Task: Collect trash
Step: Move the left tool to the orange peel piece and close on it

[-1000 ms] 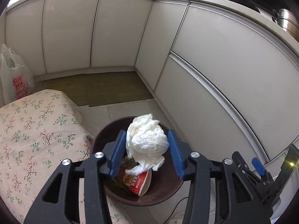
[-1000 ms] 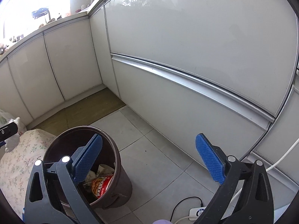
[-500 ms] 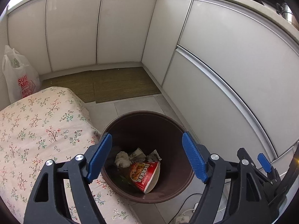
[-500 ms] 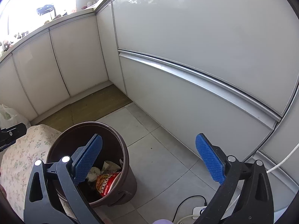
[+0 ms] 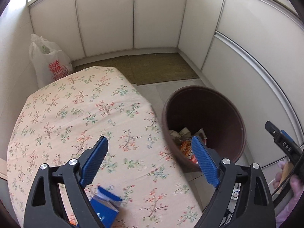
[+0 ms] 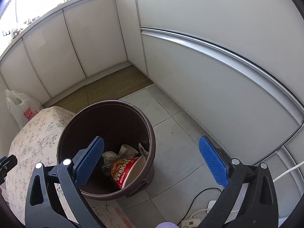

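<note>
A brown trash bin (image 5: 218, 102) (image 6: 106, 114) stands on the tiled floor beside a table with a floral cloth (image 5: 76, 117) (image 6: 36, 133). Inside it lie a red noodle cup (image 6: 125, 169), crumpled white paper (image 6: 110, 155) and wrappers. My left gripper (image 5: 150, 159) is open and empty above the table's right edge, next to the bin. A blue box (image 5: 104, 207) lies on the cloth just below its fingers. My right gripper (image 6: 152, 159) is open and empty above the bin's right rim.
White cabinet fronts (image 6: 218, 76) curve around the right and back. A woven mat (image 5: 161, 68) lies on the floor at the back. A white plastic bag (image 5: 51, 62) stands in the left corner. A power strip and cables (image 6: 191, 220) lie on the floor.
My left gripper opened and dropped the crumpled white paper into the bin, then swung left over the table. My right gripper moved closer over the bin.
</note>
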